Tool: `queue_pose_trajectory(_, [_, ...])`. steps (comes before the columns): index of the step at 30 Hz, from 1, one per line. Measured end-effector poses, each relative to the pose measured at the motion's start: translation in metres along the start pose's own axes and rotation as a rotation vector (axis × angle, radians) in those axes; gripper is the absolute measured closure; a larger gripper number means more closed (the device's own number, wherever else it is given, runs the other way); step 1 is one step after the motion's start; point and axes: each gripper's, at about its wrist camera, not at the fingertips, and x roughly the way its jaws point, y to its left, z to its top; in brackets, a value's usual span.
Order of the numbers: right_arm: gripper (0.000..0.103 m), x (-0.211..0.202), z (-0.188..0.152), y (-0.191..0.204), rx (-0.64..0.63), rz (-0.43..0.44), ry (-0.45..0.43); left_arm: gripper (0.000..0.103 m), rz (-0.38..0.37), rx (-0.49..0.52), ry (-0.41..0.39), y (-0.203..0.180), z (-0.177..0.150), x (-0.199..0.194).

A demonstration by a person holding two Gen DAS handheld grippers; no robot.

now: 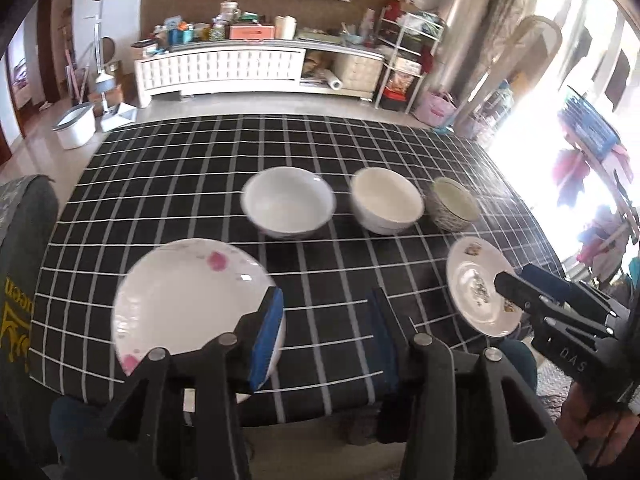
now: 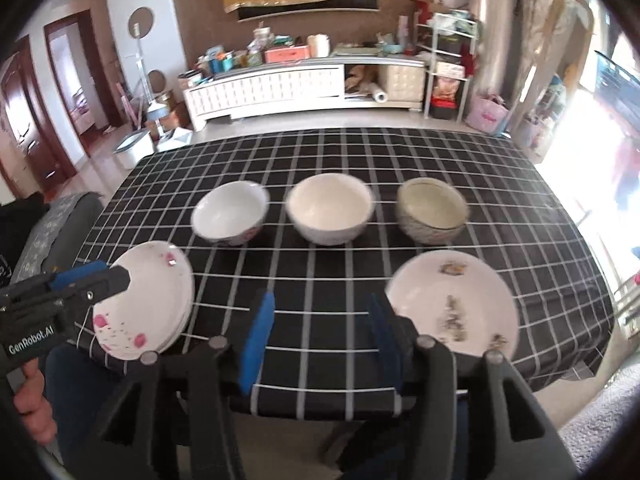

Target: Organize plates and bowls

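Three bowls stand in a row on the checked table: a white bowl (image 1: 289, 201) (image 2: 231, 213), a cream bowl (image 1: 386, 200) (image 2: 330, 208) and a patterned grey bowl (image 1: 455, 203) (image 2: 432, 209). A pink-flowered plate stack (image 1: 192, 304) (image 2: 148, 304) lies front left; a brown-flowered plate (image 1: 480, 286) (image 2: 452, 304) lies front right. My left gripper (image 1: 326, 320) is open and empty, its left finger over the pink plate's right edge. My right gripper (image 2: 320, 328) is open and empty, its right finger at the brown plate's left edge.
The black-and-white checked tablecloth (image 1: 320, 144) (image 2: 320, 152) covers the table, whose front edge lies just under both grippers. A grey chair back (image 1: 24, 240) stands at the left. A white cabinet (image 1: 224, 68) with clutter stands beyond the table.
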Motion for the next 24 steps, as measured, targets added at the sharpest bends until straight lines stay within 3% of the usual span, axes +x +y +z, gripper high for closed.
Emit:
queue_pose_trajectory(15, [0.048,0.002,-0.007,-0.091,0.096,-0.064,0.037,0.062,-0.014,0.156,0.058,-0.095,0.015,0.047])
queue_pose_trajectory(24, [0.048,0.016,-0.013,-0.133,0.139,-0.102,0.084,0.062,-0.029,0.187,0.106,-0.126,0.023,0.083])
